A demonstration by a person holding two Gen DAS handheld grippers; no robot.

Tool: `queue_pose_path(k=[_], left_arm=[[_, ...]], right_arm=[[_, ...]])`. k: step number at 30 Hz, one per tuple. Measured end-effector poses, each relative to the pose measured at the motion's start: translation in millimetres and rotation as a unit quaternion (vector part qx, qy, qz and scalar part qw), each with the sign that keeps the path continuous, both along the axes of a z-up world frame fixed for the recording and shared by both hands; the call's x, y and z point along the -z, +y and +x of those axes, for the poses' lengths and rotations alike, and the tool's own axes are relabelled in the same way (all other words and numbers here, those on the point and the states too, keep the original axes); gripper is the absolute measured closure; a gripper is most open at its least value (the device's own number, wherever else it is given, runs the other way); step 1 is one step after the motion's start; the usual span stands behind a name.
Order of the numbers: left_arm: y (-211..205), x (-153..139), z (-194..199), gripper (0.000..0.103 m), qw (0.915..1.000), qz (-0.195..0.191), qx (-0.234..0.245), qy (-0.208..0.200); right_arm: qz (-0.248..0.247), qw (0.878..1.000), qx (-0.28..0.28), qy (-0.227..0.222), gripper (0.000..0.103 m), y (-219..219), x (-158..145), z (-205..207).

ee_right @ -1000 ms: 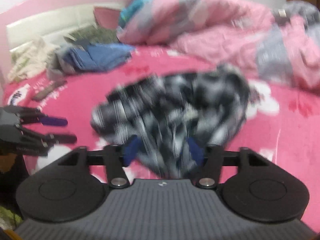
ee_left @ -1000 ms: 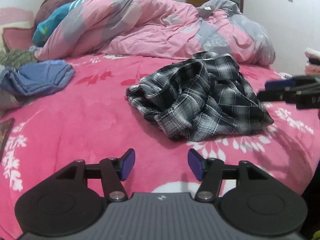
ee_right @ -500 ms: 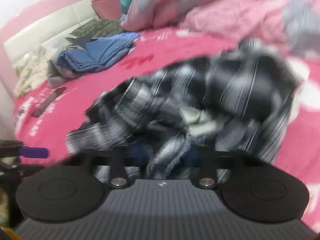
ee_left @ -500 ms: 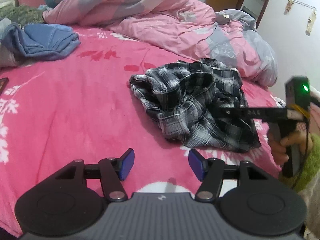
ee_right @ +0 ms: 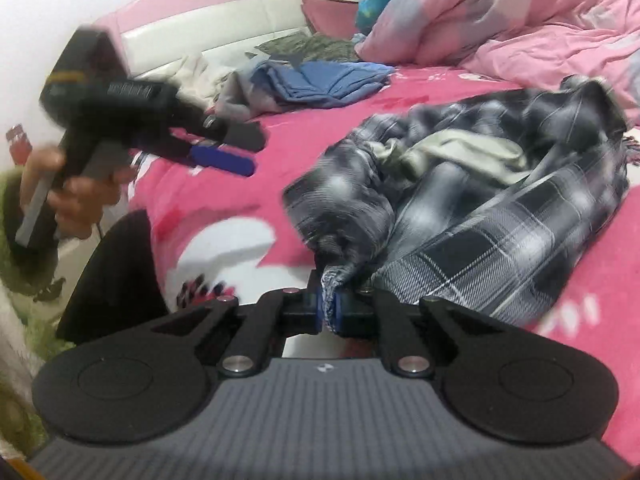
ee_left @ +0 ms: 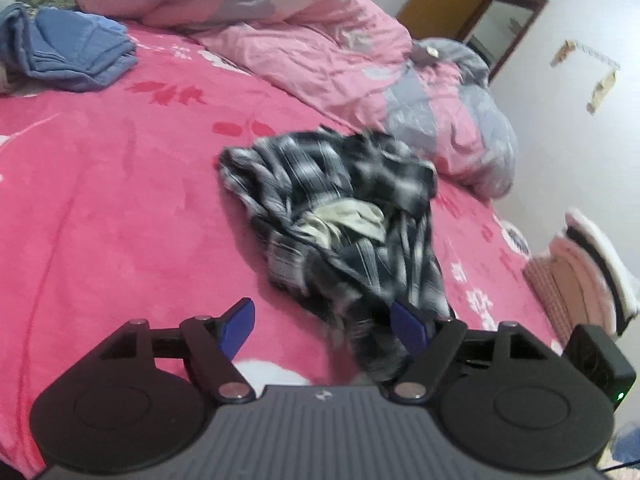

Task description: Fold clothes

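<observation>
A crumpled black-and-white plaid shirt [ee_left: 344,184] lies on the pink floral blanket [ee_left: 100,200], with its pale lining showing. In the right wrist view the plaid shirt [ee_right: 500,208] stretches towards me, and my right gripper [ee_right: 329,306] is shut on a bunched edge of it. My left gripper [ee_left: 324,326] hovers over the near end of the shirt with its jaws opening. Blurred fabric hangs close to its right pad, and neither pad presses on it. Seen from the right wrist, the left gripper [ee_right: 240,148] is held in a hand [ee_right: 72,196] at the left.
Folded blue clothes [ee_left: 76,48] lie at the far left of the bed, with a heaped pink and grey duvet [ee_left: 320,40] behind. A stack of textiles [ee_left: 580,264] stands off the bed's right side. The padded headboard [ee_right: 220,28] is at the far left.
My right gripper closed on the shirt's edge and pulled it closer, which stretched the shirt and bared its pale lining. My left gripper's jaws widened and its view tilted.
</observation>
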State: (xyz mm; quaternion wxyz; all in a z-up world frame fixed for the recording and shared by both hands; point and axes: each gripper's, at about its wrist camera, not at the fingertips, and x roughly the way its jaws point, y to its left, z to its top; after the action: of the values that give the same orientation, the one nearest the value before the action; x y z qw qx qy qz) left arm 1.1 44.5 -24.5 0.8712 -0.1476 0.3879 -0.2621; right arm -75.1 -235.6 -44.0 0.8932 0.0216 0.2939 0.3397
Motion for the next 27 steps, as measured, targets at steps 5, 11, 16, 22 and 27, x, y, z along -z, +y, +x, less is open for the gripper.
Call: queue_pose_path(k=[5, 11, 16, 22, 27], left_arm=[[-13, 10, 1, 0.027, 0.9996, 0.019, 0.013, 0.018], [-21, 27, 15, 0.027, 0.9983, 0.027, 0.008, 0.051], [-30, 31, 20, 0.029, 0.9984, 0.03, 0.026, 0.039], [-33, 35, 23, 0.037, 0.9984, 0.029, 0.031, 0.038], [-29, 37, 21, 0.039, 0.9984, 0.02, 0.036, 0.037]], right_arm=[[0.011, 1.0, -0.01, -0.01, 0.099, 20, -1, -2], [-0.018, 1.0, -0.007, -0.012, 0.07, 29, -9, -16], [0.065, 0.996, 0.057, 0.011, 0.041, -32, -33, -13], [0.15, 0.961, 0.23, 0.032, 0.021, -125, -53, 42], [0.208, 0.92, 0.31, 0.118, 0.021, -177, -41, 137]])
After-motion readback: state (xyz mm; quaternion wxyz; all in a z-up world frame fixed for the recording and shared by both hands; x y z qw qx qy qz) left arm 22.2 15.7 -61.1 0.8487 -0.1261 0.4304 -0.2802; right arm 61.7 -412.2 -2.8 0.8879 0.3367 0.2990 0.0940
